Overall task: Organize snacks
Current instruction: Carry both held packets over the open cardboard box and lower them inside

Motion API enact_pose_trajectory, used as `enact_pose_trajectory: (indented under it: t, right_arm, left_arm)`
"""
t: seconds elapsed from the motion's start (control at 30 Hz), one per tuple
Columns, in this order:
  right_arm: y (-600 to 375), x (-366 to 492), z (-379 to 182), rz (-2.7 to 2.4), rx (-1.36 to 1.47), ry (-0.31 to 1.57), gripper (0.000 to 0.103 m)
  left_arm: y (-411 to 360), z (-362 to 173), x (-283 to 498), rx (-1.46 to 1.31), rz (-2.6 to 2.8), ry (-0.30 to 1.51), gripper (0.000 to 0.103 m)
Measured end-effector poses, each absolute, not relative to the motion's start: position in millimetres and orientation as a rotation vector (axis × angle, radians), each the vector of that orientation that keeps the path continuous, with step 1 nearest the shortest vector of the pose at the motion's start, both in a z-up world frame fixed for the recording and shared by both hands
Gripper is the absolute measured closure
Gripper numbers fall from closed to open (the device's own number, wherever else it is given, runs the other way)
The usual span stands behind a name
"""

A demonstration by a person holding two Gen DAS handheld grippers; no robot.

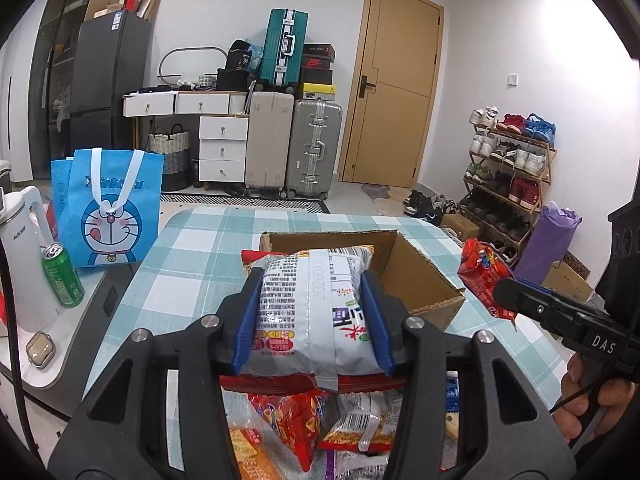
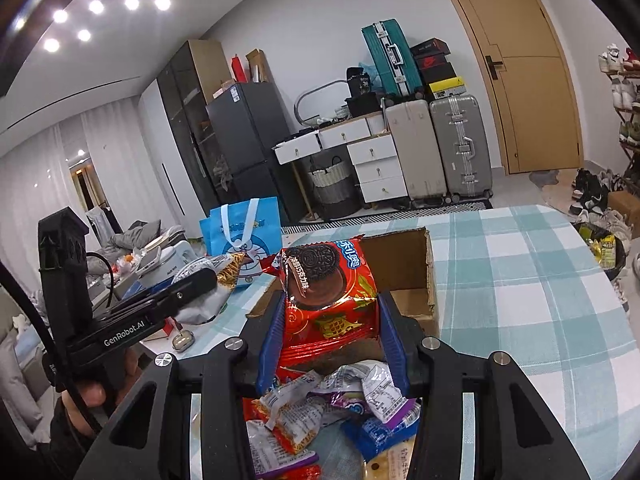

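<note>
The left tongs (image 1: pixel 312 316) pinch a white snack packet (image 1: pixel 316 308) between their blue pads, one pad pressed on each side of the packet, its printed back facing the camera. The packet hangs above the near edge of an open cardboard box (image 1: pixel 416 276) that stands on the desk (image 1: pixel 188 256), which is covered with a teal and white checked cloth. Below the tongs lies a loose pile of snack packets (image 1: pixel 320 428) in red, white and orange wrappers.

The right tongs (image 2: pixel 330 332) pinch a red cookie packet (image 2: pixel 328 296) printed with a dark sandwich cookie, held upright between the blue pads. In the right wrist view this packet is in front of the same cardboard box (image 2: pixel 412 264), whose inside looks bare where it shows. Beneath these tongs lie more snack packets (image 2: pixel 336 412) in white, red, blue and purple wrappers.

In the left wrist view the right tongs appear at the right edge, gripping the red packet beside the box. To the left of the desk, on a lower grey surface, stand a blue cartoon tote bag (image 1: pixel 108 208), a green drink can (image 1: pixel 64 276) tilted beside it, and a white kettle (image 1: pixel 24 256). Suitcases (image 1: pixel 292 144) and a white drawer unit (image 1: pixel 222 148) line the far wall, and a shoe rack (image 1: pixel 508 168) stands by the door (image 1: pixel 392 84).
</note>
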State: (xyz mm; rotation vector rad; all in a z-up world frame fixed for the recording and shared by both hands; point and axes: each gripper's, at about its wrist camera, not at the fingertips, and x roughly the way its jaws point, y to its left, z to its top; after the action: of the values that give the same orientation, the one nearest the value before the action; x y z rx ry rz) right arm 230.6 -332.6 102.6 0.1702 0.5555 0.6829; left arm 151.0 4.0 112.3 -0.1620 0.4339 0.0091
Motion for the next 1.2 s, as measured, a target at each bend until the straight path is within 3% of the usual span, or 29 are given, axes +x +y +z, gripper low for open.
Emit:
enact_pose_trajectory:
  t: [0.73,1.2]
  right_arm:
    - [-306,304,70,0.646,0.177,0.704,0.058]
    - [-300,322,53,0.624,0.179,0.779,0.058]
  left_arm:
    - [-18,70,241,-0.135,0.016,0.539,0.058]
    - [-17,53,249,-0.064,0.038,0.543,0.058]
